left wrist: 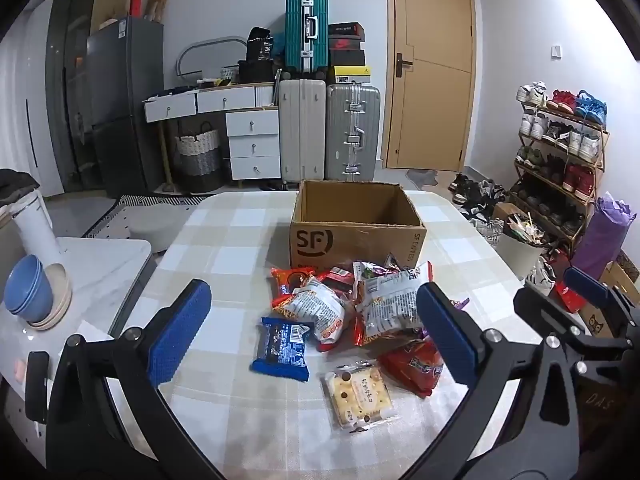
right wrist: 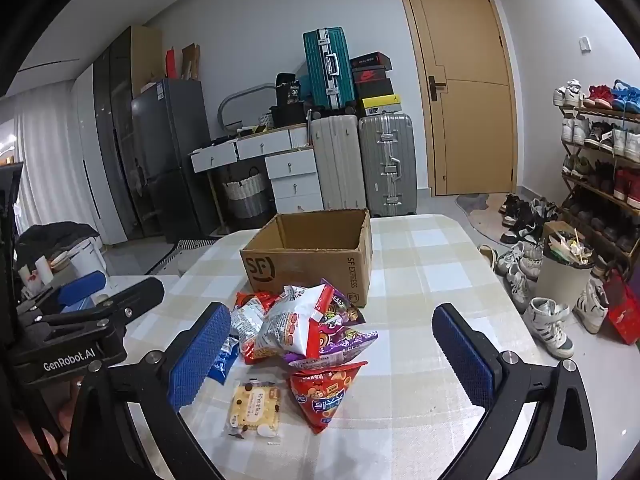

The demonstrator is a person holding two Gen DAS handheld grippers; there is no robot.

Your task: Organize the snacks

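Observation:
A pile of snack packets (left wrist: pixel 360 312) lies on the checked table (left wrist: pixel 224 248) in front of an open, empty cardboard box (left wrist: pixel 356 224). Nearest me are a blue packet (left wrist: pixel 282 348), a clear biscuit packet (left wrist: pixel 358 394) and a red triangular packet (right wrist: pixel 324 392). My left gripper (left wrist: pixel 316 328) is open above the pile's near side, holding nothing. My right gripper (right wrist: pixel 332 352) is open just right of it, also empty. The box (right wrist: pixel 312 260), the pile (right wrist: pixel 300 328) and the biscuit packet (right wrist: pixel 254 408) show in the right wrist view too.
A white side counter (left wrist: pixel 100 264) with blue bowls (left wrist: pixel 30 292) stands left of the table. A full bin (right wrist: pixel 564 268), shoes and a shoe rack (right wrist: pixel 600 152) are on the floor to the right. Suitcases (left wrist: pixel 328 132) and drawers stand at the far wall.

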